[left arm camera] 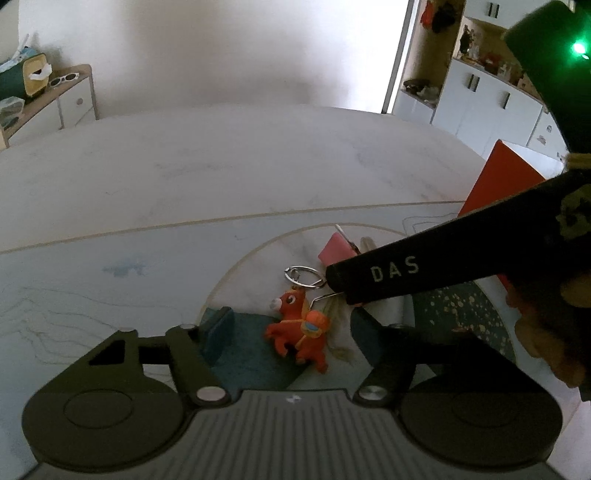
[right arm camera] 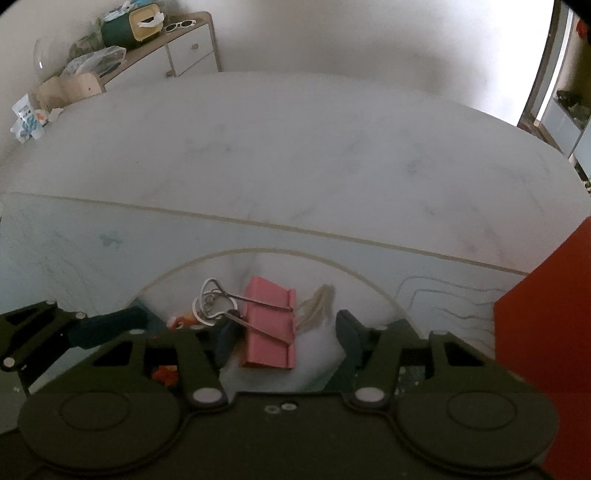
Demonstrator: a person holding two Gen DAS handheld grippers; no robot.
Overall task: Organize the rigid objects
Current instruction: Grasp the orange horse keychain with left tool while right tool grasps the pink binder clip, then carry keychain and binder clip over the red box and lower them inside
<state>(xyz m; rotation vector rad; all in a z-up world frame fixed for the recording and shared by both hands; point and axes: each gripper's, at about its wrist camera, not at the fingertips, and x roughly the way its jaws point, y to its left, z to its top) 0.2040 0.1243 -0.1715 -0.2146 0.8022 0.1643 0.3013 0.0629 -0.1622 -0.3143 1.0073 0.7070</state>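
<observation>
a lived-in home room, likely a dining or living area. a large white marble-look table point(right arm camera: 295, 147) fills the middle, with a low wooden sideboard point(right arm camera: 184, 40) against the plain wall holding a tissue box point(right arm camera: 147, 20), white sunglasses point(right arm camera: 181, 25) and plastic bags point(right arm camera: 92, 61). on the other side stand white cabinets point(left arm camera: 491, 103) with open shelves of small ornaments point(left arm camera: 480, 51).
</observation>
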